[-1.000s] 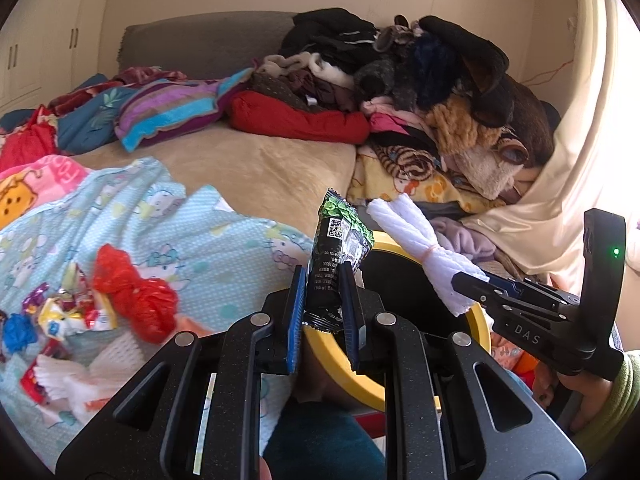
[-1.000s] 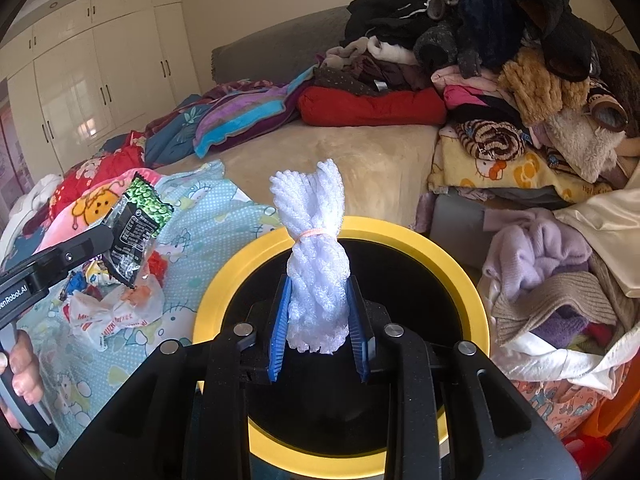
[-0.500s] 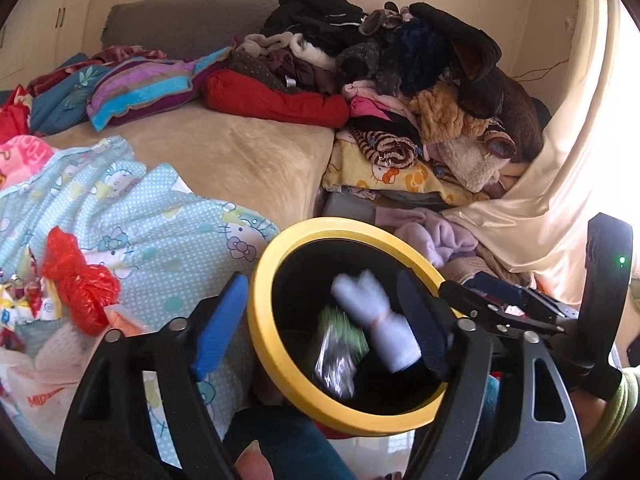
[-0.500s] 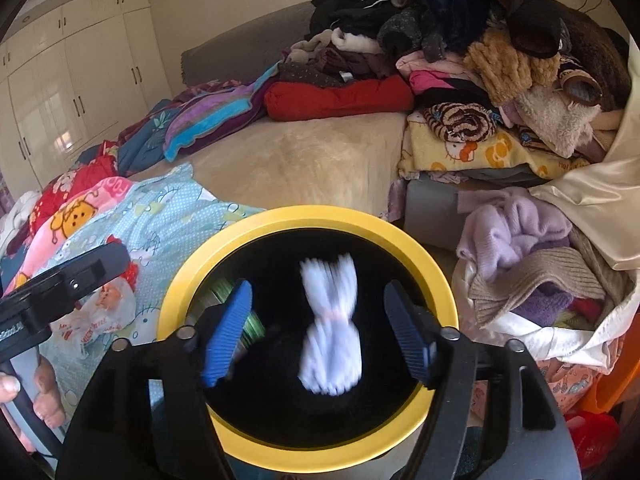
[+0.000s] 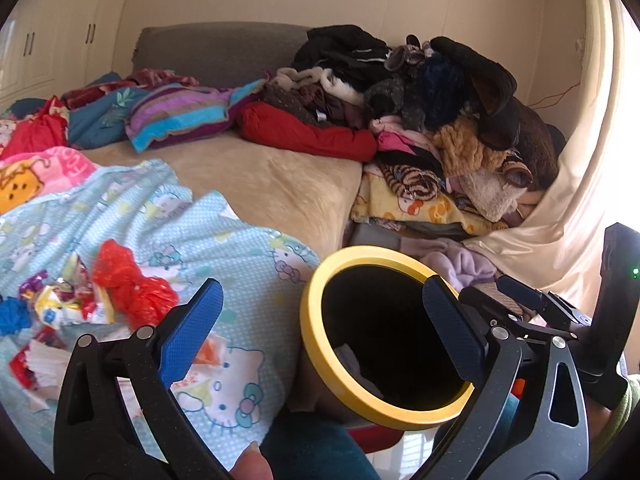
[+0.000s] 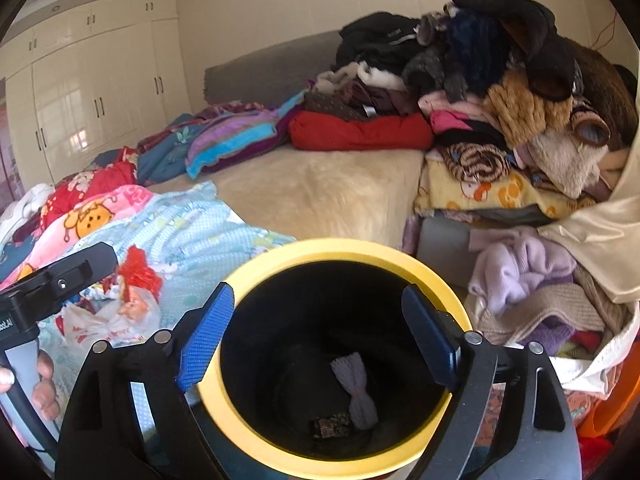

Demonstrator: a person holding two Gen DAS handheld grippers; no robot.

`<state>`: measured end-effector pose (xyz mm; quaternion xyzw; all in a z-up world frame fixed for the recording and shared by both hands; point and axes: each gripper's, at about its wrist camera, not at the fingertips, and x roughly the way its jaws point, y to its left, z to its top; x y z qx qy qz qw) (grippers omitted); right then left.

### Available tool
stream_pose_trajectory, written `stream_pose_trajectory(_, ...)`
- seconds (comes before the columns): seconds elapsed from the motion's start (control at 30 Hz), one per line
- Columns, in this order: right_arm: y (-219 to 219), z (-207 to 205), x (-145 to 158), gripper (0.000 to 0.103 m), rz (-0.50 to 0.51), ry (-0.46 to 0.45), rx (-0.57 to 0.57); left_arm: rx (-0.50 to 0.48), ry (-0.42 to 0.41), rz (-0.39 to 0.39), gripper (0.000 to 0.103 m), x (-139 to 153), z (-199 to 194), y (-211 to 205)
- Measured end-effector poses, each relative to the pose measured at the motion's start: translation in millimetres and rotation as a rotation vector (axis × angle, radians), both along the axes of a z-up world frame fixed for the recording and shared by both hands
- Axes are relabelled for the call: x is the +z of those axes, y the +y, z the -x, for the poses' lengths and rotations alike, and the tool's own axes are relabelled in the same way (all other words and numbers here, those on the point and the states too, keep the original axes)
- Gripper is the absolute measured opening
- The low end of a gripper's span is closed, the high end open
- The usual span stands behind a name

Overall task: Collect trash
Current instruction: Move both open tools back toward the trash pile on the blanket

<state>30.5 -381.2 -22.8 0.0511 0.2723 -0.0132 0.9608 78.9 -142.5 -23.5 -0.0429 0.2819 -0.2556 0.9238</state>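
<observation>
A black bin with a yellow rim stands beside the bed. A white foam net and a dark snack wrapper lie at its bottom. My left gripper is open and empty, its jaws straddling the bin's left rim. My right gripper is open and empty, directly above the bin mouth. More trash lies on the light blue Hello Kitty sheet: a red plastic bag, crumpled candy wrappers and a white printed bag.
A large heap of clothes fills the bed's right side. Folded blankets lie at the back. A cream curtain hangs on the right. White wardrobes stand on the left. The right gripper's body shows beside the bin.
Both grippers opened over the bin. The snack wrapper and the white foam net dropped in and now lie at the bottom.
</observation>
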Motion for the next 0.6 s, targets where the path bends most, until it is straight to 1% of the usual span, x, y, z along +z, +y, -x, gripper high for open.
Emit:
stream_pose_trajectory(0.33, 30.5, -1.6, 7.8, 0.087, -0.014, -0.011, 0.057, 0.062, -0.059, -0.005, 0.092, 11.4, 6.1, 27.3)
stream_pose_trajectory(0.6, 58.1, -6.2, 12.9, 0.087, -0.021, -0.014, 0.098, 0.149, -0.089, -0.003, 0.092, 18.6, 5.8, 62.6)
